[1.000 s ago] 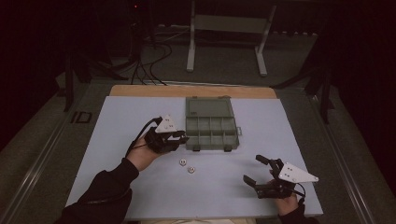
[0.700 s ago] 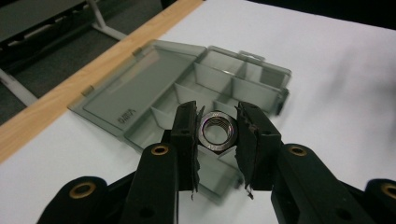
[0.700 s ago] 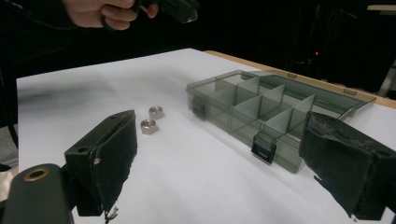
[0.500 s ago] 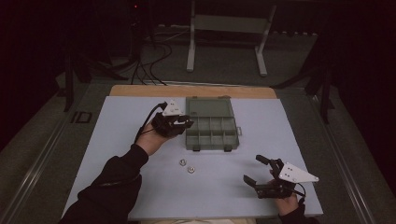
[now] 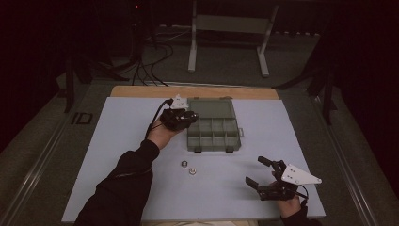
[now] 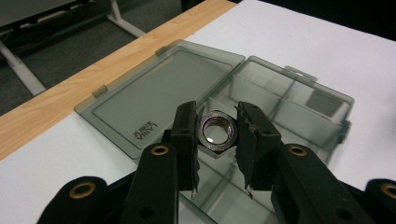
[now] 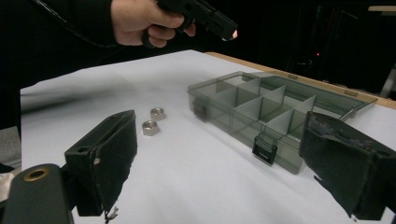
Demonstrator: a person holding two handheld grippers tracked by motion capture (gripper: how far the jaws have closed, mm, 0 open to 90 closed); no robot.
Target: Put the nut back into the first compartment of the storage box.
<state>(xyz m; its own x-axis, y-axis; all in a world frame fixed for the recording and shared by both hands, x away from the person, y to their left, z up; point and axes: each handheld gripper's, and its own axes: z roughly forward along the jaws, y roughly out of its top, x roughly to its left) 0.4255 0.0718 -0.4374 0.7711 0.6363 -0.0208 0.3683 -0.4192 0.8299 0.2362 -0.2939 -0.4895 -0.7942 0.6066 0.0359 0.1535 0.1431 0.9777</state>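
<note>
left gripper: clamped on a steel hex nut, pinched by its flats between the two black jaws, threaded hole facing the camera. Held in the air over the left side of the organizer box.
right gripper: jaws spread wide, nothing between them, sitting near the front right corner of the white mat, well apart from the box.
writing: some small embossed text on the open lid, upside down in the left gripper view, can't read it tbh.
box: smoky clear plastic with dividers, lid flipped open toward the wooden table edge; compartments look empty.
loose nuts: two, side by side on the mat in front of the box.
</note>
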